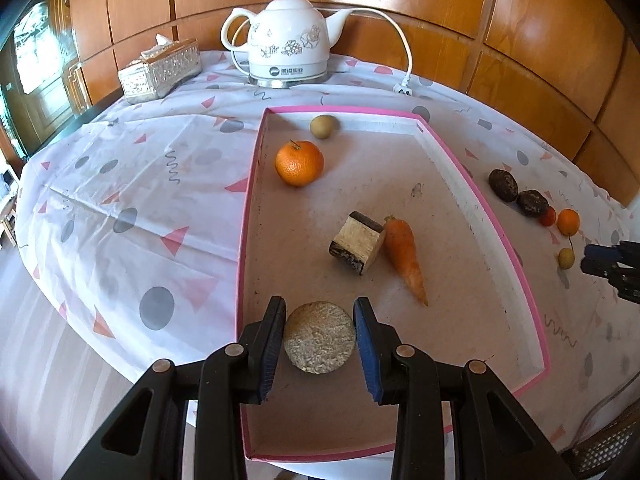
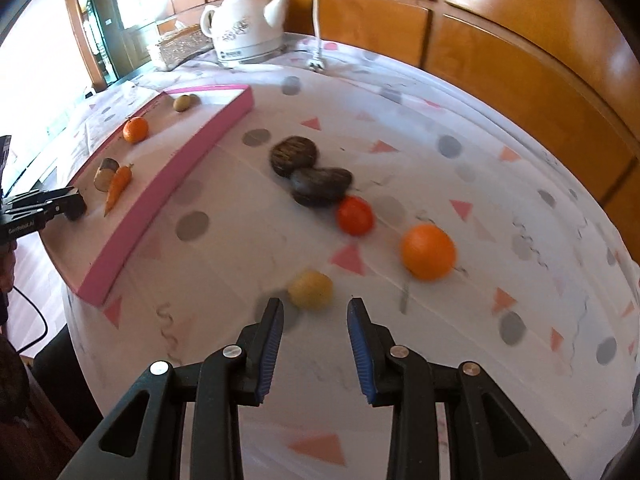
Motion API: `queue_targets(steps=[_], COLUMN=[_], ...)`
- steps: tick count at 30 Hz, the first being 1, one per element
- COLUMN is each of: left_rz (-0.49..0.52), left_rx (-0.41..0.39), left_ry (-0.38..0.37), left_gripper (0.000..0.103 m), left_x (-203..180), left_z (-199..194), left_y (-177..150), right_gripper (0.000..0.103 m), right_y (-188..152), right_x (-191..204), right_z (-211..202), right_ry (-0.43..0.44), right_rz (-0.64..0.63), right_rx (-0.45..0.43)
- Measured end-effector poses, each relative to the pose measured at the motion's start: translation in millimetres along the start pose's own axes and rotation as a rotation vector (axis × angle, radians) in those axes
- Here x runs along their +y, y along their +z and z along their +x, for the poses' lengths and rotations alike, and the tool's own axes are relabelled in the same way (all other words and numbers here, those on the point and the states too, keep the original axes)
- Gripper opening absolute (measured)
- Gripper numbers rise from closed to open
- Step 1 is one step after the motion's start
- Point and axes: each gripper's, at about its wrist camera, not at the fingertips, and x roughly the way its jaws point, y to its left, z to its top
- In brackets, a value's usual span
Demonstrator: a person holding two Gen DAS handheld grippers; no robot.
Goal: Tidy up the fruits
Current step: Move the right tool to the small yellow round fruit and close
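Note:
My left gripper (image 1: 318,308) is shut on a round beige disc (image 1: 319,338), low over the near end of the pink-rimmed tray (image 1: 340,109). Inside the tray lie an orange (image 1: 299,162), a brownish-green fruit (image 1: 324,126), a carrot (image 1: 404,256) and a pale block (image 1: 356,246). My right gripper (image 2: 314,306) stands open over the tablecloth with nothing between its fingers, just short of a small yellow fruit (image 2: 311,290). Beyond it lie a small orange (image 2: 428,252), a red tomato (image 2: 355,215) and two dark fruits (image 2: 294,156) (image 2: 322,186).
A white electric kettle (image 1: 288,40) with its cord and plug (image 1: 402,88) stands at the back of the table, a tissue box (image 1: 160,70) to its left. Wooden wall panels close off the far side. The table's edge drops to the floor on the left.

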Motion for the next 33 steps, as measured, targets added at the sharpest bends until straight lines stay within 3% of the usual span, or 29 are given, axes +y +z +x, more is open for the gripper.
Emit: queue_targets(steps=[20, 22, 33], left_rz=[-0.026, -0.021, -0.031], left_rx=[-0.085, -0.096, -0.12], left_ry=[-0.004, 0.001, 0.021], left_gripper=[0.052, 0.052, 0.062], left_x=[1.6, 1.1, 2.6], left_z=[-23.3, -26.1, -33.0], left_y=[-7.0, -6.7, -9.1], right_gripper=[0.033, 0.03, 0.028], right_y=[11.2, 11.8, 18.3], right_x=[9.6, 11.2, 39.7], right_z=[31.3, 33.3, 10.3], right_ry=[-0.085, -0.095, -0.168], right_rz=[-0.01, -0.015, -0.074], right_rx=[0.027, 0.03, -0.051])
